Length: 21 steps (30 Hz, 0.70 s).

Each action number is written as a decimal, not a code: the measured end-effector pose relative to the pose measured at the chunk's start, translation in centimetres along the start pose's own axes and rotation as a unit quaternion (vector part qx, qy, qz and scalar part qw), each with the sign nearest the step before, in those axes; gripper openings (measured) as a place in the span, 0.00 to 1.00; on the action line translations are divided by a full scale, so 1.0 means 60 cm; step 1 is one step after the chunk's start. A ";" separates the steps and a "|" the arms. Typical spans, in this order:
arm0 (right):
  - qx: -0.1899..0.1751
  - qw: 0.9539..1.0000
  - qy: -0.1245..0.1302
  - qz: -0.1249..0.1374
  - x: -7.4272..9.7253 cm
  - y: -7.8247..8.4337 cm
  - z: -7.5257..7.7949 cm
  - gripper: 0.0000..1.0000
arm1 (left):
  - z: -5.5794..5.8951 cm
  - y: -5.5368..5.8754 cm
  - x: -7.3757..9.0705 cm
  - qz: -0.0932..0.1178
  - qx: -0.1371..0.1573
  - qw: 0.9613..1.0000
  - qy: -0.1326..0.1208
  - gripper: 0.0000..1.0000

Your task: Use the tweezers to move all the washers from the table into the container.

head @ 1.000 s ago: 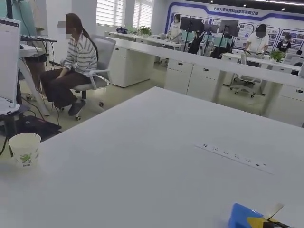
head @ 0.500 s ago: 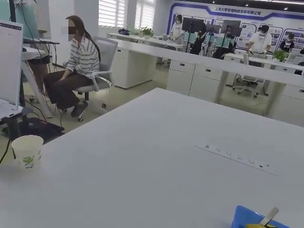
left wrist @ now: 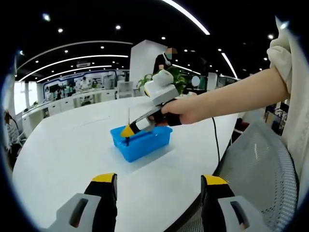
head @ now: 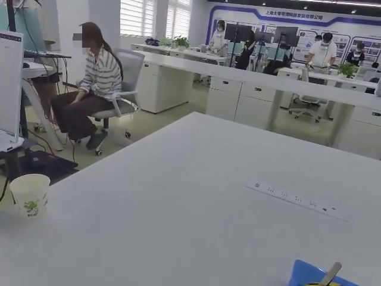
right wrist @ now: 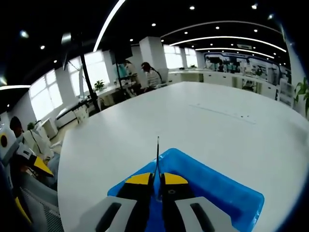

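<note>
Table (head: 178, 208) | right gripper (right wrist: 156, 180) over container (right wrist: 219, 191), fingers (right wrist: 140, 180) pinching tweezers (right wrist: 157, 151) | left gripper (left wrist: 159, 186) fingers (left wrist: 105, 188) wide

Open-plan office, white desks (head: 250, 89), windows (head: 143, 15) w/ blinds at back. Big white table (head: 178, 208) in fgd. Strip lights (right wrist: 111, 21) overhead.
</note>
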State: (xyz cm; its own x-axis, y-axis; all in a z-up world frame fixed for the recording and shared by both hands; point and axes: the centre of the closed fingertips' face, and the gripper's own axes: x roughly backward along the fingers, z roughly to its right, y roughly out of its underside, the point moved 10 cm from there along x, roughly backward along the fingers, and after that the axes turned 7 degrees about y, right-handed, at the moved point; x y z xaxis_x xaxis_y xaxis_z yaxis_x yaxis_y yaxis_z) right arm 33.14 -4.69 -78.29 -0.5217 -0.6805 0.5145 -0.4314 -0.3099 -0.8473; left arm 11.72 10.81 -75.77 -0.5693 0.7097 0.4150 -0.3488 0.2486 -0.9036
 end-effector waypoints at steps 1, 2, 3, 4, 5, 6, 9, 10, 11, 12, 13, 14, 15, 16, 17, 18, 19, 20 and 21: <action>-0.003 1.000 0.002 0.004 0.001 -0.002 0.002 0.04 | 0.000 0.000 0.000 0.000 0.000 1.000 0.000 0.71; -0.004 1.000 0.004 0.010 0.003 -0.006 -0.002 0.04 | 0.000 0.000 0.000 0.001 0.000 1.000 0.001 0.71; -0.003 1.000 0.005 0.013 0.006 -0.009 -0.003 0.04 | 0.001 -0.001 -0.001 0.001 0.000 1.000 0.003 0.71; -0.001 1.000 0.006 0.018 0.010 -0.014 -0.003 0.04 | 0.001 -0.001 -0.001 0.000 -0.001 1.000 0.005 0.71; 0.001 1.000 0.006 0.023 0.013 -0.018 -0.003 0.04 | 0.001 -0.001 -0.001 0.000 -0.001 1.000 0.005 0.71; 0.002 1.000 0.004 0.030 0.020 -0.023 -0.006 0.04 | 0.001 -0.001 -0.002 -0.002 -0.001 1.000 0.007 0.71; 0.009 0.999 0.001 0.044 0.035 -0.031 -0.013 0.04 | 0.001 -0.001 -0.002 0.001 0.001 1.000 0.007 0.73; 0.012 0.999 -0.001 0.045 0.040 -0.032 -0.018 0.04 | 0.002 -0.002 -0.002 0.003 0.004 1.000 0.010 0.73; 0.016 0.999 -0.002 0.048 0.047 -0.033 -0.022 0.04 | 0.002 -0.002 -0.002 0.004 0.006 1.000 0.011 0.74; 0.019 0.999 -0.004 0.049 0.051 -0.033 -0.024 0.04 | 0.002 -0.002 -0.002 0.004 0.007 1.000 0.012 0.74; 0.021 0.999 -0.007 0.050 0.058 -0.033 -0.028 0.04 | 0.002 -0.002 -0.002 0.004 0.007 1.000 0.012 0.74; 0.025 0.998 -0.008 0.052 0.062 -0.033 -0.031 0.04 | 0.002 -0.002 -0.003 0.004 0.007 1.000 0.013 0.75; 0.028 0.998 -0.010 0.053 0.066 -0.033 -0.033 0.04 | 0.002 -0.002 -0.003 0.005 0.007 1.000 0.014 0.75; 0.032 0.998 -0.012 0.054 0.074 -0.033 -0.038 0.04 | 0.002 -0.003 -0.003 0.005 0.007 1.000 0.015 0.75; 0.036 0.998 -0.014 0.056 0.078 -0.033 -0.041 0.04 | 0.003 -0.003 -0.004 0.005 0.010 1.000 0.021 0.75; 0.038 0.998 -0.015 0.057 0.082 -0.033 -0.043 0.04 | 0.005 -0.003 -0.004 0.004 0.012 1.000 0.026 0.75; 0.038 0.997 -0.016 0.059 0.087 -0.033 -0.046 0.04 | 0.005 -0.003 -0.005 0.003 0.012 1.000 0.029 0.75; 0.038 0.997 -0.021 0.061 0.093 -0.033 -0.050 0.04 | 0.005 -0.003 -0.005 0.002 0.011 0.999 0.031 0.74; 0.042 0.997 -0.024 0.061 0.097 -0.032 -0.054 0.04 | 0.005 -0.003 -0.005 0.002 0.012 0.999 0.035 0.74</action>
State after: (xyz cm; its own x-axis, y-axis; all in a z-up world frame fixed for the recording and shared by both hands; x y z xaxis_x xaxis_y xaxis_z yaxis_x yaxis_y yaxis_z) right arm 28.57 -5.90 -73.24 -0.5302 -0.7470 0.4011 -0.3019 -0.2757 -0.9126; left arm 11.73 10.32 -75.69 -0.5170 0.7556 0.4022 -0.3652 0.2302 -0.9020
